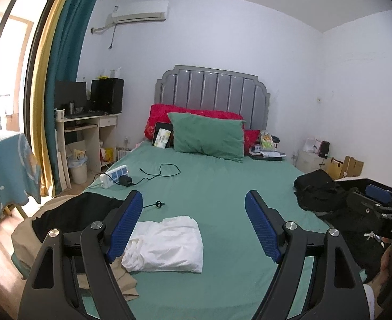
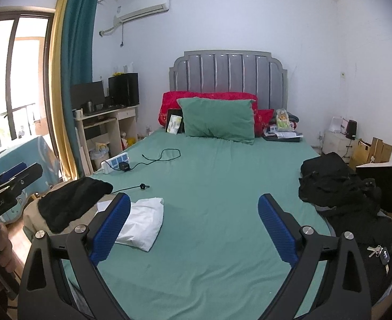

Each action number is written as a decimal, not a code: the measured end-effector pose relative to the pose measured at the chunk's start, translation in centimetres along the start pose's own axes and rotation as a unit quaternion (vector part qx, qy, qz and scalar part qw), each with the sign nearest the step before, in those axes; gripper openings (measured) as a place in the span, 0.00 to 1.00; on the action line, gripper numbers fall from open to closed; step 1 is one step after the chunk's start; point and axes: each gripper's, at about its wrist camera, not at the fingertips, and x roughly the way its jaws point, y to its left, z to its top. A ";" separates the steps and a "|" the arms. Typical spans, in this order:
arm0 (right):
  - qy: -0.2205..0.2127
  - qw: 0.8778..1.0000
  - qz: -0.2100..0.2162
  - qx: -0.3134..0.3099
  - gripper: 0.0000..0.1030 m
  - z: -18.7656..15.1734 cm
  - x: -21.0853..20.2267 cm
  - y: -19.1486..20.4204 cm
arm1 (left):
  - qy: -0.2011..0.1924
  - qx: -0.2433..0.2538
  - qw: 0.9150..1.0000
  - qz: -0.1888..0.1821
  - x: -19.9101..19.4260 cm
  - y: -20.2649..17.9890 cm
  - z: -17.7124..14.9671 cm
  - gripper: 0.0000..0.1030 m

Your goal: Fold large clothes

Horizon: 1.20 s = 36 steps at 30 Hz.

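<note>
We hold the left hand-held gripper (image 1: 194, 224) and the right hand-held gripper (image 2: 194, 229) above the near end of the bed (image 2: 222, 186), both spread wide and empty. A folded white garment (image 1: 166, 242) lies near left on the sheet; black clothes (image 2: 331, 186) heap at the right edge.

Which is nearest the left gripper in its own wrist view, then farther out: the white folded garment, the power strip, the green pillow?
From the left gripper:
1. White folded garment, on the sheet just by the near-side finger.
2. Power strip, farther up the bed's window-side edge.
3. Green pillow, at the headboard end.
</note>
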 end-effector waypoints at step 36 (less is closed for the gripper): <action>0.011 1.000 0.003 0.007 0.93 -0.2 -0.2 -0.3 | 0.003 0.003 1.000 -0.004 0.3 0.2 0.3 0.80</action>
